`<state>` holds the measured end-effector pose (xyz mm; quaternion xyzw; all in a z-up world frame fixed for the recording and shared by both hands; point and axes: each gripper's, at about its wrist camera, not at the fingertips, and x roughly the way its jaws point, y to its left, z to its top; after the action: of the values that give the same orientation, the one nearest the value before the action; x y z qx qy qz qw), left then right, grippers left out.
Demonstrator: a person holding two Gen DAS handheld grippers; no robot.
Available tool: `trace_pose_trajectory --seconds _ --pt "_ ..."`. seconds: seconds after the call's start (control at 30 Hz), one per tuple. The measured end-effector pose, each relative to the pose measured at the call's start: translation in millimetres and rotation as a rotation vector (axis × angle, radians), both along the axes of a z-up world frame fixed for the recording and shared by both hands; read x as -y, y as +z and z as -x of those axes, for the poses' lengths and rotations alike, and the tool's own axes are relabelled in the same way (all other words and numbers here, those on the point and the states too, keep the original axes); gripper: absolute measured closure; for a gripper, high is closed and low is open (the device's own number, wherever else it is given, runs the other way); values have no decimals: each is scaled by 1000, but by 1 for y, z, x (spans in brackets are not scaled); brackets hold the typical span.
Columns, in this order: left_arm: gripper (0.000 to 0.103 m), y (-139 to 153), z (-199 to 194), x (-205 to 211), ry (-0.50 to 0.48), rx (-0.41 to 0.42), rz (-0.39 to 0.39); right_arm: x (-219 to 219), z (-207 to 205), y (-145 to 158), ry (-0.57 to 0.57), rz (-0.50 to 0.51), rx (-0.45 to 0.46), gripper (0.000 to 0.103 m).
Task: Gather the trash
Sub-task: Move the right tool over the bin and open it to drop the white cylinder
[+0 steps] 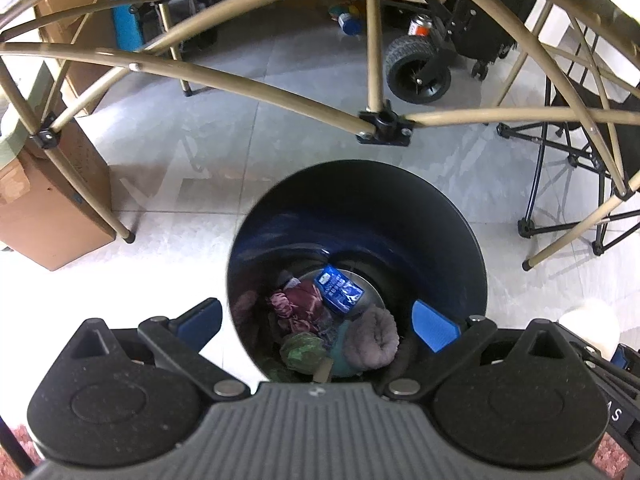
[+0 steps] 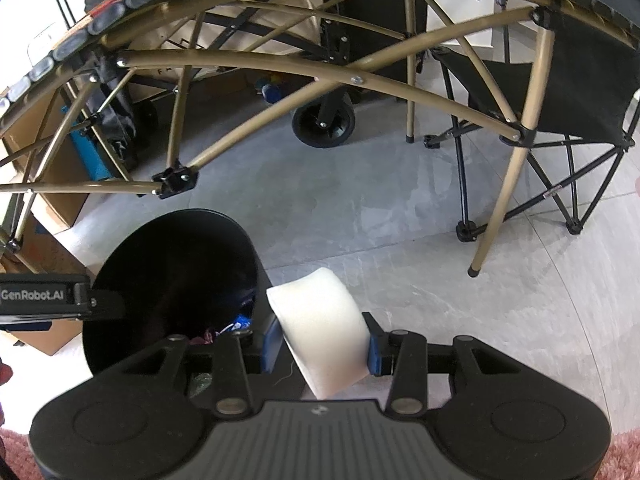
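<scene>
A black round trash bin point(image 1: 460, 248) stands on the grey floor under a folding table. Inside lie a blue packet point(image 1: 338, 288), a dark red crumpled wrapper point(image 1: 298, 304), a green scrap point(image 1: 302, 350) and a grey wad point(image 1: 370, 338). My left gripper point(image 1: 318, 322) hangs open over the bin mouth, nothing between its blue pads point(image 1: 434, 326). In the right wrist view my right gripper point(image 2: 322, 346) is shut on a white foam piece point(image 2: 320, 328), held just right of the bin point(image 2: 132, 264). The left gripper's body point(image 2: 44, 298) shows at the left edge there.
Tan table legs and crossbars point(image 1: 248, 84) arch over the bin. Cardboard boxes point(image 1: 52, 208) stand at the left. A black wheeled cart point(image 1: 418, 70) and a folding chair point(image 2: 560, 92) sit behind and to the right. Pink rug point(image 2: 624, 456) lies at the near edge.
</scene>
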<state>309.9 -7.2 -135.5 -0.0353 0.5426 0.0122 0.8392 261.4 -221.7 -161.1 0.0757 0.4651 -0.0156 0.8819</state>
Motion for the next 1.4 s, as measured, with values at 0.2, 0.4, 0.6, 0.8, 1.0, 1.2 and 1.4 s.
trace_pose_trajectory --seconds 0.2,0.4,0.6,0.8,1.0,1.2,1.4 --pt "0 10 6 -22 28 26 14 -17 -3 3 40 8 28 63" --pt "0 17 14 -45 60 45 30 -38 -10 3 78 13 25 63" --pt "0 20 21 -71 100 58 38 -67 -14 3 129 23 28 62" --pt "0 19 29 -99 143 63 40 -93 -21 0 173 38 27 62" --pt "0 17 35 -125 191 56 53 -118 -28 -8 208 60 24 62" --pt "0 10 37 -143 225 39 60 -138 -37 -17 232 72 3 62" --pt "0 6 41 -155 244 28 70 -150 -43 -23 250 85 -13 62"
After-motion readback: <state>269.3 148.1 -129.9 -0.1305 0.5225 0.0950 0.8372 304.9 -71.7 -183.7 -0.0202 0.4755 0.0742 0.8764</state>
